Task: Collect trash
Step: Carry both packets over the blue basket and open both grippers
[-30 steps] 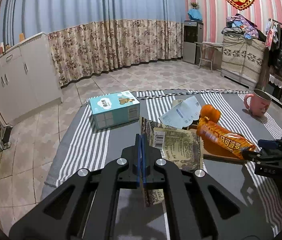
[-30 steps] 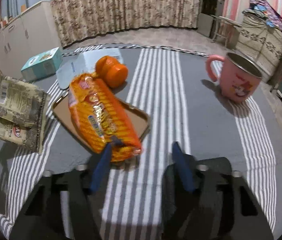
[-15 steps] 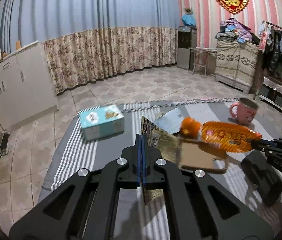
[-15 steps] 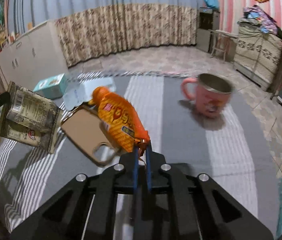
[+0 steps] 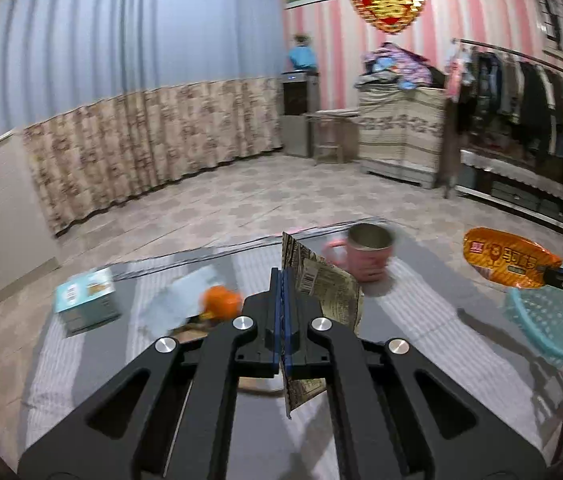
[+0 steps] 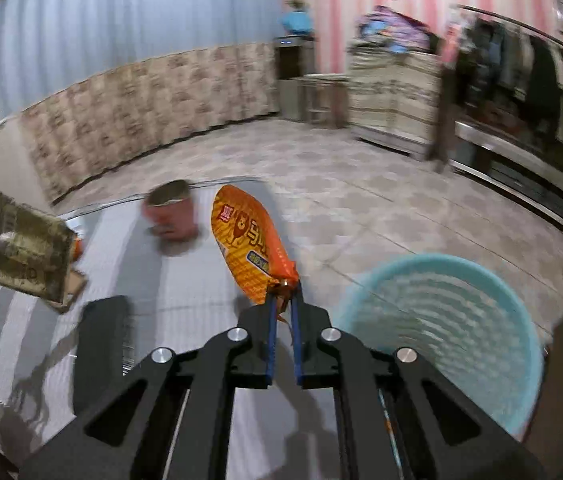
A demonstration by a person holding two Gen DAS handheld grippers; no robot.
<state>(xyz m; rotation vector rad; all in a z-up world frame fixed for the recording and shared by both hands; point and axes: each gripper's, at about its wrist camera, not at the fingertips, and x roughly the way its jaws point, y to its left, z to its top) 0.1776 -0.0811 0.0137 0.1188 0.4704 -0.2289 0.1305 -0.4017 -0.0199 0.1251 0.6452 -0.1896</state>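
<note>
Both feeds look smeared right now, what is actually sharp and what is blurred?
Left wrist view: the left gripper and its brown printed wrapper are sharp; pink metal-lined mug and orange round object are motion-blurred.
Right wrist view: the right gripper and orange snack bag are fairly crisp; the light-blue plastic basket and room streak.

A pink mug (image 5: 363,255) stands at the far edge of the striped grey worktop (image 5: 421,300). A teal tissue box (image 5: 85,300) sits far left. Beyond, a floral curtain (image 5: 153,148) hangs, and a red heart ornament (image 5: 389,0) decorates the pink striped wall.
</note>
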